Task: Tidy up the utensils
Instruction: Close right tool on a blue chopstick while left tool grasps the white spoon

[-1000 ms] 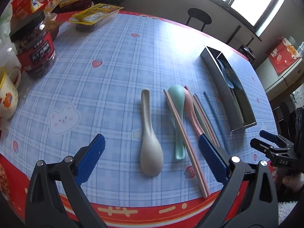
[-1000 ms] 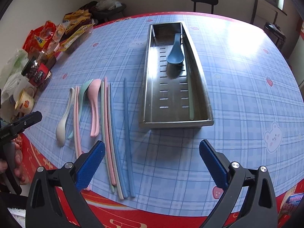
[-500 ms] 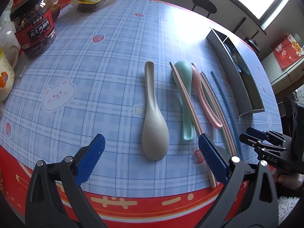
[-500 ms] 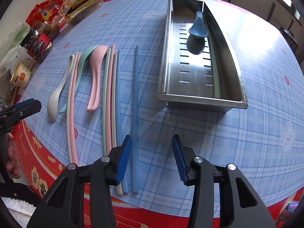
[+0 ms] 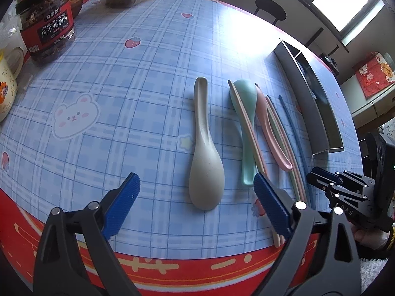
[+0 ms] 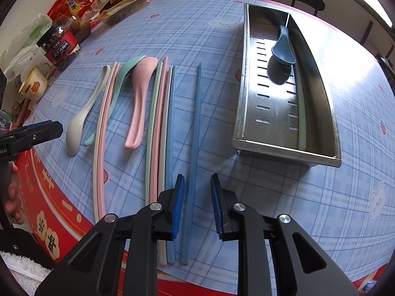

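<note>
Left of the shiny metal tray (image 6: 318,159), the right hand-held gripper (image 6: 197,207), half spread, straddles the long blue chopstick (image 6: 196,128); closing crooked might flick it away.

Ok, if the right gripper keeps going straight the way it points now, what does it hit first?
Probably the lone blue chopstick: it lies on the tablecloth lengthwise between the right gripper fingers, which are part-closed around it but not touching. How high the gripper sits is unclear. The metal tray sits off to the right.
</note>
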`<action>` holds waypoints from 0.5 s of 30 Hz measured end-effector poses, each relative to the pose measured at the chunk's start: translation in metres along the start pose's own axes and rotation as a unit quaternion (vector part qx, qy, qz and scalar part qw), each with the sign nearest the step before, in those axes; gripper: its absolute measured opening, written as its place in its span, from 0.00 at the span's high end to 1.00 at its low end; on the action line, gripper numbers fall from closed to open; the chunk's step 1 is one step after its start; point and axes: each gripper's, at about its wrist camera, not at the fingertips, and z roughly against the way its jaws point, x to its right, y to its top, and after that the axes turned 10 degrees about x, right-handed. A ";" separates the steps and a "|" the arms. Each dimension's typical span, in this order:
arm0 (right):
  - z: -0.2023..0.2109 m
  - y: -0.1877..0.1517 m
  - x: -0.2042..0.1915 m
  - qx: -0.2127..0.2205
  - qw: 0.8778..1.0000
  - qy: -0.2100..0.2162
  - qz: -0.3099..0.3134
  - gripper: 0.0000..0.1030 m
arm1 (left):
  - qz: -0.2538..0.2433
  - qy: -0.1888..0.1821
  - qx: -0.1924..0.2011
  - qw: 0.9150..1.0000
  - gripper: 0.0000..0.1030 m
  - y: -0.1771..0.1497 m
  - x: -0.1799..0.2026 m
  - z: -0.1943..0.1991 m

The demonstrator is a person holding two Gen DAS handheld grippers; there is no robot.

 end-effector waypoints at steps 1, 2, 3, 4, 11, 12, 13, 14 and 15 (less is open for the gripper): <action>0.000 0.000 -0.001 0.000 1.000 -0.001 0.003 0.79 | 0.000 -0.001 -0.001 1.000 0.13 0.000 0.001 0.000; -0.001 0.000 -0.001 0.001 1.000 -0.002 0.006 0.79 | 0.000 -0.002 -0.002 1.000 0.14 0.000 0.001 -0.001; -0.001 0.000 -0.001 0.001 1.000 -0.002 0.008 0.79 | 0.000 -0.002 -0.003 1.000 0.17 0.000 0.001 -0.002; -0.001 0.000 -0.001 0.001 1.000 -0.002 0.009 0.79 | 0.001 -0.002 -0.004 1.000 0.22 0.001 0.002 -0.002; 0.000 -0.001 -0.003 0.003 1.000 -0.004 0.014 0.79 | 0.014 -0.013 -0.005 1.000 0.38 0.001 -0.002 -0.004; 0.000 -0.002 -0.003 0.002 1.000 -0.004 0.014 0.79 | 0.016 -0.014 -0.006 1.000 0.40 0.001 -0.003 -0.004; 0.001 -0.002 -0.004 0.001 1.000 -0.002 0.014 0.79 | 0.017 -0.016 -0.006 1.000 0.44 0.001 -0.003 -0.004; 0.001 -0.003 -0.004 0.001 1.000 0.000 0.014 0.81 | 0.018 -0.018 -0.006 1.000 0.45 0.001 -0.004 -0.004; 0.001 -0.004 -0.004 0.000 1.000 0.001 0.014 0.84 | 0.018 -0.019 -0.007 1.000 0.47 0.001 -0.005 -0.005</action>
